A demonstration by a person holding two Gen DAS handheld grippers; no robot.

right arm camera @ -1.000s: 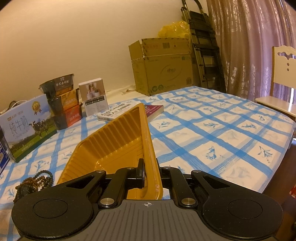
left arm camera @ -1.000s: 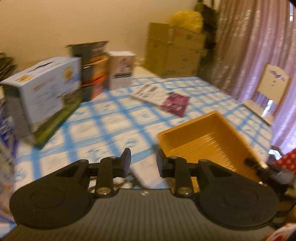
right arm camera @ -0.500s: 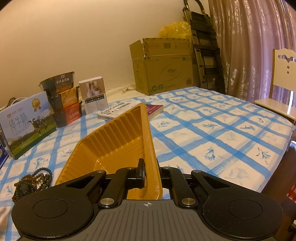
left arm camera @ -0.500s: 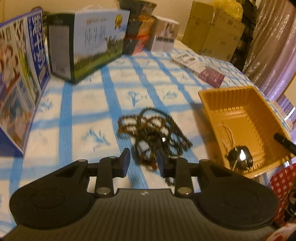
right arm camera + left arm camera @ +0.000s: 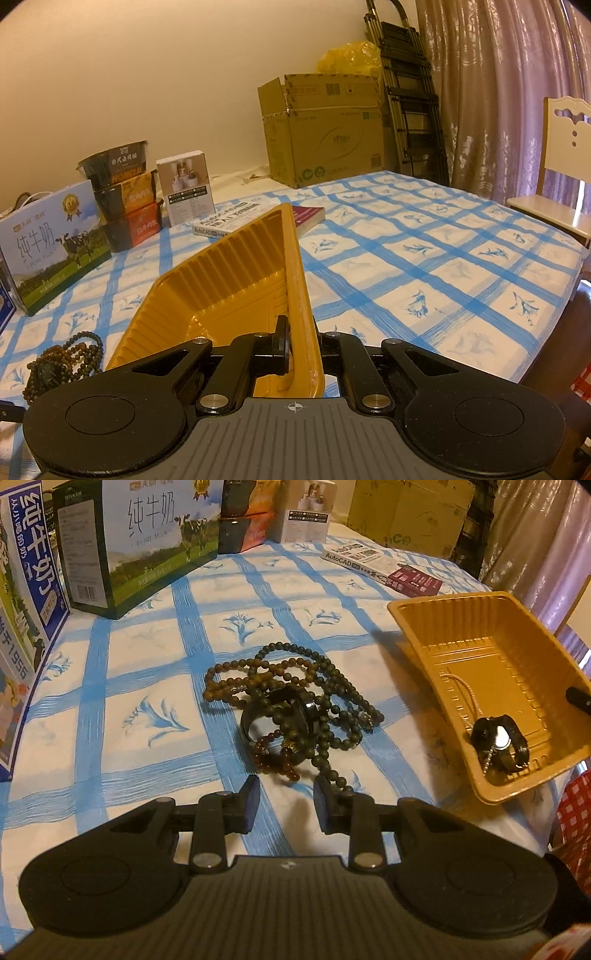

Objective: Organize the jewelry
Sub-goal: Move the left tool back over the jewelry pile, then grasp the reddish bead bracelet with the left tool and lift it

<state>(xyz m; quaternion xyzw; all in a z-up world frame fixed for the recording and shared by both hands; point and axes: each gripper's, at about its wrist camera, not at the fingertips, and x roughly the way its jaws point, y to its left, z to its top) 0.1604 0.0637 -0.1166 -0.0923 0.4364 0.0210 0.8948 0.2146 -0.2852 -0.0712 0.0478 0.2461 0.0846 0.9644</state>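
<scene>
My left tongs [image 5: 286, 799] stand apart with nothing between them, hanging just short of the tangle of dark bead strands [image 5: 291, 698] that lies on the blue-checked surface [image 5: 155, 664]; the nearest loop of beads runs close to the tip of the finger [image 5: 325, 801] on my right side, though I cannot tell whether it touches. A black ring-shaped band [image 5: 280, 716] sits in the middle of that tangle. At about two o'clock from the beads is the yellow tray [image 5: 491, 657], tipped up, with a black watch [image 5: 498, 742] and a thin pale chain [image 5: 461, 690] resting in its low corner. My right tongs [image 5: 301, 349] are clenched on the tray's near wall, one finger inside and one outside, holding the tray [image 5: 229, 288] tilted. From that side the beads [image 5: 62, 362] lie at nine o'clock of the tray, apart from it. At eleven o'clock from the beads a milk carton box [image 5: 147, 542] stands; a book [image 5: 384, 566] lies at one o'clock.
</scene>
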